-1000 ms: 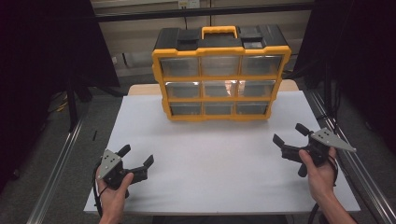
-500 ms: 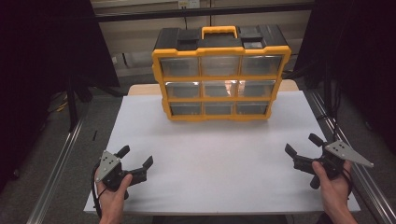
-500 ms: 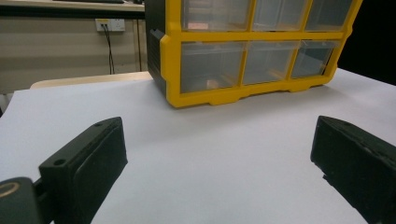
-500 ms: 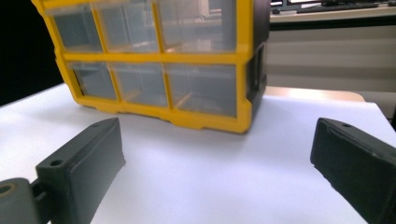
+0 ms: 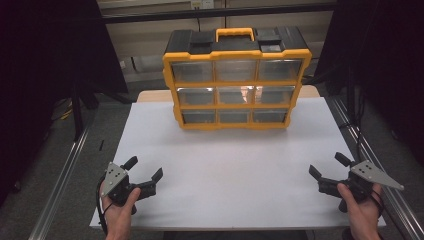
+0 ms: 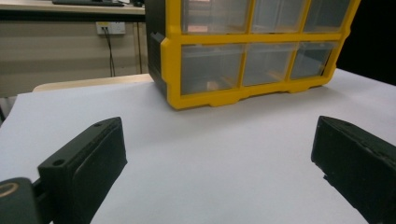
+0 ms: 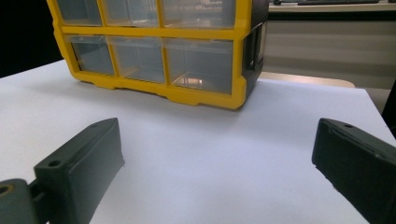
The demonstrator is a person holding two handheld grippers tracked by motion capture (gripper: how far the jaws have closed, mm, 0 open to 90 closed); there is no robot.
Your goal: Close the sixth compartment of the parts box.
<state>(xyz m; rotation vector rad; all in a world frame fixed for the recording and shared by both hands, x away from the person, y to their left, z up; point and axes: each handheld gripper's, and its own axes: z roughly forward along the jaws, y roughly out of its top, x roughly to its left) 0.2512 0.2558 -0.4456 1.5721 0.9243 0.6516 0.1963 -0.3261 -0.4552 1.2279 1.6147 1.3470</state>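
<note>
The drawer cabinet (image 5: 236, 80) stands upright at the far middle of my desk (image 5: 235, 175); my left hand-held gripper (image 5: 146, 171) sits at the near left corner; my right hand-held gripper (image 5: 329, 166) at the near right, both well apart from the cabinet.

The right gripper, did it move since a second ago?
Yes. The right gripper has drawn back toward the person and the table's near right corner, farther from the yellow drawer organizer.
</note>
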